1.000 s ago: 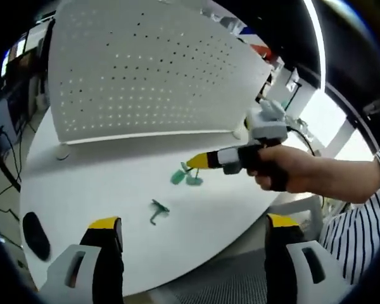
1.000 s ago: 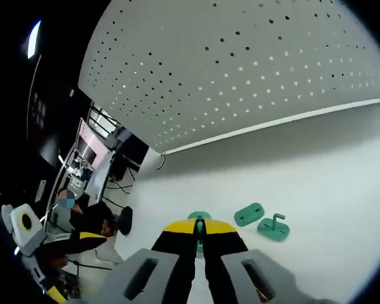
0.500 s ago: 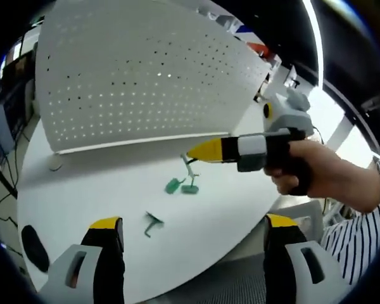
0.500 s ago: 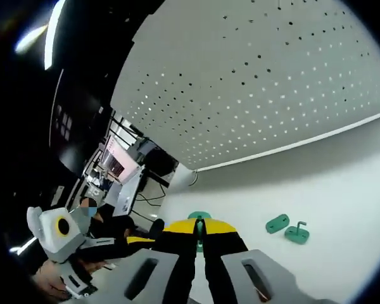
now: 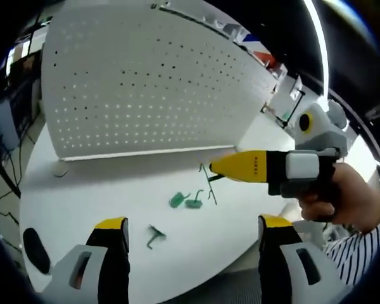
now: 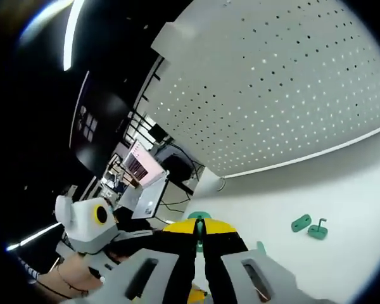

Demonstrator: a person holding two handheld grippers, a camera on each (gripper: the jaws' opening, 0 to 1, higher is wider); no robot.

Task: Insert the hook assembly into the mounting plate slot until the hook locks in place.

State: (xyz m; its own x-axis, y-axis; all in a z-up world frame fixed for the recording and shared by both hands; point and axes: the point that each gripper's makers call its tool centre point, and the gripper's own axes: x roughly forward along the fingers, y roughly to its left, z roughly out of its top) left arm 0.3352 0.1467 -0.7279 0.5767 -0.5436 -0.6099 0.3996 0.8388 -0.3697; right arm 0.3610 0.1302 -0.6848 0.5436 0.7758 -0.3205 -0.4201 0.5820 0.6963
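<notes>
Right gripper (image 5: 210, 170) is clenched on a thin green hook (image 5: 207, 182), raised above the white desk (image 5: 101, 190), the hook's long axis hanging down. Two green mounting pieces (image 5: 185, 201) lie on the desk just below, toward the pegboard (image 5: 139, 82). Left gripper (image 5: 187, 231) hangs released, farther off, near the desk's front edge.

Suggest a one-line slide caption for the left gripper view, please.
Right gripper holds a green hook above the white table, two green plates and a spare hook lying before the pegboard.
</notes>
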